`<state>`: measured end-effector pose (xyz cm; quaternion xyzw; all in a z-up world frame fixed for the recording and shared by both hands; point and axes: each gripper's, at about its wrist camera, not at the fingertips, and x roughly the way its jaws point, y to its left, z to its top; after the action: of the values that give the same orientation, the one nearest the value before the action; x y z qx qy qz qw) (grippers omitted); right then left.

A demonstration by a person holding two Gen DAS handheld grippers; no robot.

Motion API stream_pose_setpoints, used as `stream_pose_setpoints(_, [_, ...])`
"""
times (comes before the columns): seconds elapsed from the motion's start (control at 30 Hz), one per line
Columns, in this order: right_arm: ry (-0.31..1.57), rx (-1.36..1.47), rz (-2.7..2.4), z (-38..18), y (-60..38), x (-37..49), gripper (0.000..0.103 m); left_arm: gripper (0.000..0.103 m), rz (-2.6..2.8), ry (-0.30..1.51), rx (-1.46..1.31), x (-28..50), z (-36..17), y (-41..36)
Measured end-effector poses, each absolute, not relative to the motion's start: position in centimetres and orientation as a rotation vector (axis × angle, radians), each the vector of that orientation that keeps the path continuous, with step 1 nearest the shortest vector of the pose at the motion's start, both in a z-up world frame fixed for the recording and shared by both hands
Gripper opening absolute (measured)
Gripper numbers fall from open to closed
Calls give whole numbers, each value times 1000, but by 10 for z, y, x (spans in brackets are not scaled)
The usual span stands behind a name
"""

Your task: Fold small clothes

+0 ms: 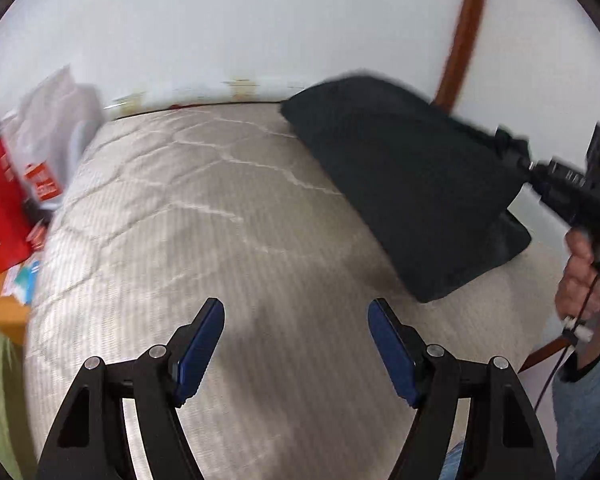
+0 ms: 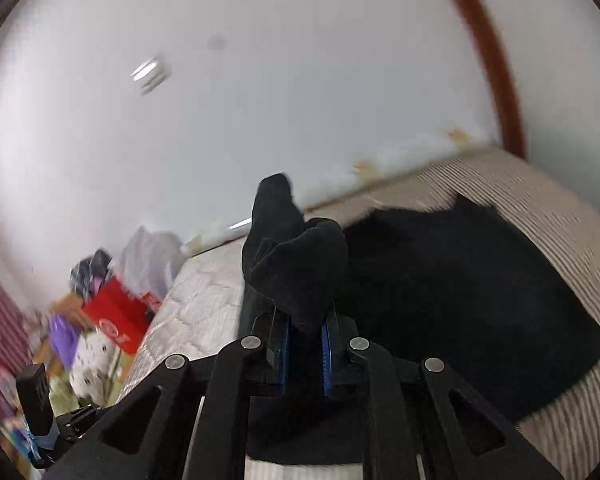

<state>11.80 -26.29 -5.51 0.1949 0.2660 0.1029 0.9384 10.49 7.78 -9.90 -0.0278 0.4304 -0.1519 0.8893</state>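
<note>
1. Right hand-held gripper is clamped narrow on a bunched edge of the black cloth. The cloth hangs lifted above the mattress, its lower end seeming to touch the mattress near the right edge.
2. Left hand-held gripper stands wide and holds nothing, over bare mattress, well apart from the cloth.
3. Risk: only one pinch point. The cloth is gathered in a wad between the pads, so it hangs as a crumpled fan, not flat. Laid down like this it would likely crease or double on itself.
4. Risk: the bite is on a thick fold. If layers slide, the cloth could slip free and drop in a heap on the mattress.
5. Risk: both views are blurred, which suggests fast motion. A swing could fling the free end off the right edge of the mattress.
6. Risk: the left hand-held gripper has far to reach. A rushed grab at a swaying corner could miss or catch two layers.
7. Clutter with a red box sits off the mattress's left side; a wide sweep that way could snag it.
</note>
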Motion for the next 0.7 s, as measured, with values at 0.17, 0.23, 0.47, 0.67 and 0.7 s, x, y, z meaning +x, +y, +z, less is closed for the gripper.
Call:
stream_pose_setpoints(0.17, [663, 513, 171, -111, -324, 117, 12, 73, -413, 904, -68, 113, -108, 27])
stream_pose_setpoints(0.23, [700, 539, 187, -125, -334, 115, 20, 73, -456, 911, -70, 114, -112, 10])
stream_pose_setpoints(0.47, [658, 508, 240, -122, -335, 112, 51, 75, -500, 943, -87, 133, -125, -24])
stream_pose_setpoints(0.67, [684, 489, 271, -128, -317, 140, 56, 76, -513, 990, -93, 148, -142, -52])
stream_pose_setpoints(0.7, [701, 487, 260, -130, -313, 149, 56, 76, -509, 993, -91, 149, -144, -56])
